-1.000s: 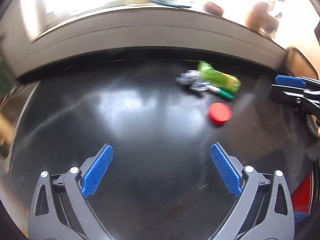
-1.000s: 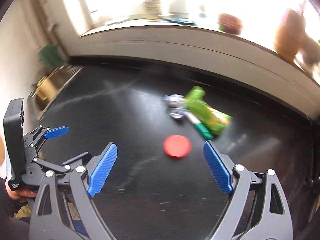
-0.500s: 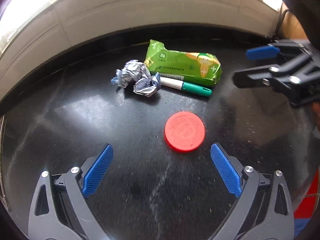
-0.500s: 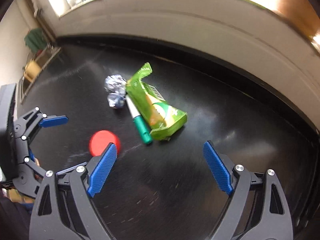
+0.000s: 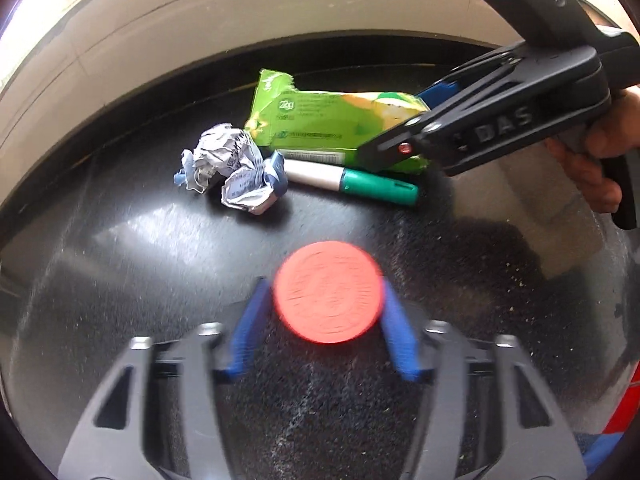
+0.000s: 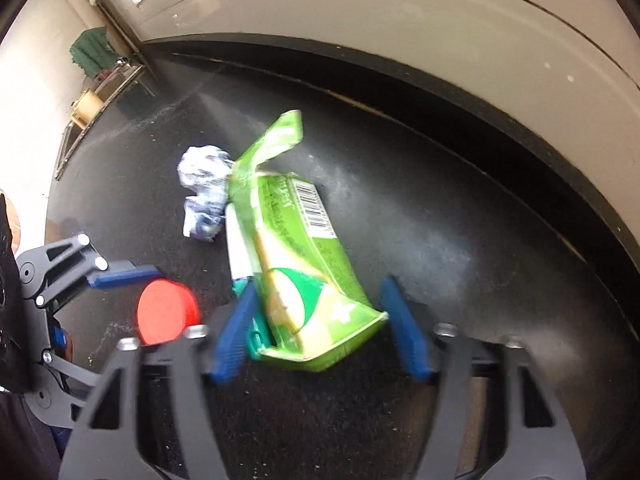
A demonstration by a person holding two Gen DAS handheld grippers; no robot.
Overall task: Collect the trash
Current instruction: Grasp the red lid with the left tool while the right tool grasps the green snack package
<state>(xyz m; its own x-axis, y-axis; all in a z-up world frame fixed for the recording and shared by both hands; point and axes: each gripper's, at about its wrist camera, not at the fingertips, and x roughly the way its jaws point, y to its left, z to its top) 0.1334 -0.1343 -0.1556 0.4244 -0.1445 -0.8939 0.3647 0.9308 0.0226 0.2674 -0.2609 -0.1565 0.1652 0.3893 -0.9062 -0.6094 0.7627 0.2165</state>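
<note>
Now both grippers had come down from well above the dark glossy bench (image 5: 120, 280) to its surface, and each had narrowed around a separate piece of trash. Largest of the litter, the crumpled green plastic snack wrapper (image 6: 304, 280) lay beside the wall side of the bench, and the right gripper (image 6: 316, 328) had moved in over its near end, its blue fingers (image 6: 404, 336) narrowed to either side; one seemed to press the wrapper and the marker beside it, while the other stood just apart, so the grasp was not yet complete. Next, the white-barrelled marker with a green cap (image 5: 352, 182) lay touching the wrapper's long edge. The ball of crumpled silvery foil paper (image 5: 232, 168) sat at the marker's other end, untouched. Smallest, the flat round red plastic lid (image 5: 328, 292) had ended up between the left gripper (image 5: 322, 320) and its fingers (image 5: 246, 332), which had closed in from wide to the lid's edges and appeared to touch it. Judging by this, two pick-ups were starting at once; nothing had been lifted, and no bin was visible.
</note>
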